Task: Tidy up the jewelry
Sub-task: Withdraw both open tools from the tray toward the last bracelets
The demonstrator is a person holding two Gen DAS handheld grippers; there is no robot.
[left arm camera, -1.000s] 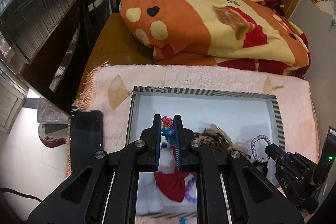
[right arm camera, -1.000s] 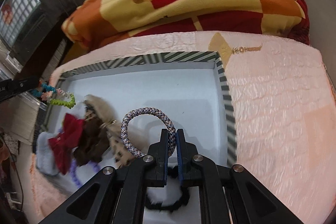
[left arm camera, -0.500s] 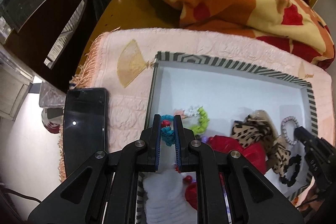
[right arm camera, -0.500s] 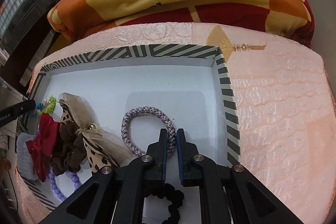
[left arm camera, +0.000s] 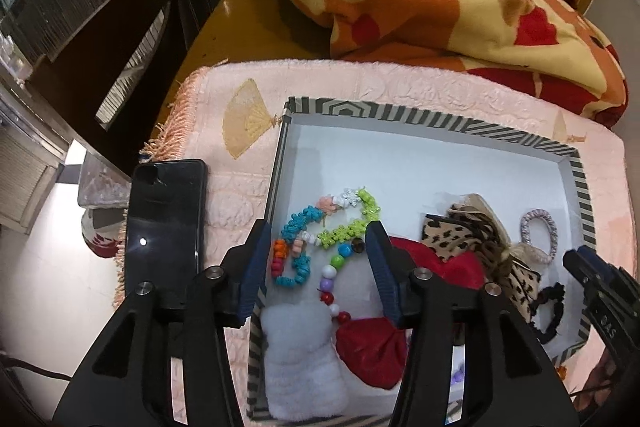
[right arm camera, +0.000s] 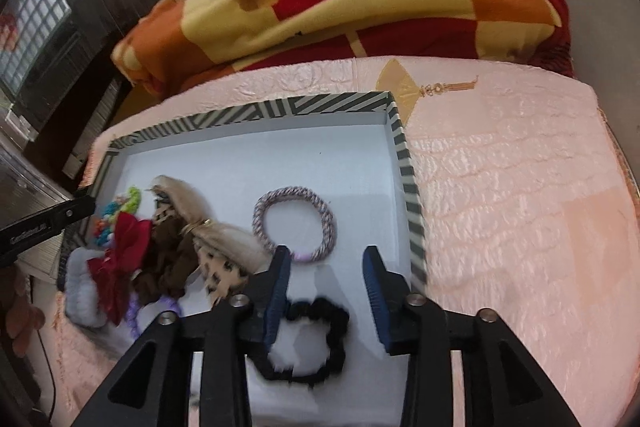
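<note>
Opening over the tray (left arm camera: 576, 163), the left gripper (left arm camera: 318, 247) frees the bead bracelet (left arm camera: 320, 231); the right gripper (right arm camera: 326, 267), opening empty, could snag the braided band (right arm camera: 294, 223).

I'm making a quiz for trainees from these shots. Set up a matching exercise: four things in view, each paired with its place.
1 phone
2 braided hair tie
3 black scrunchie
4 blanket

A behind the tray
B on the cloth, outside the tray's left wall
C in the tray, nearest the right gripper
D on the tray floor, beyond the scrunchie

Pairs: 1-B, 2-D, 3-C, 4-A
</note>
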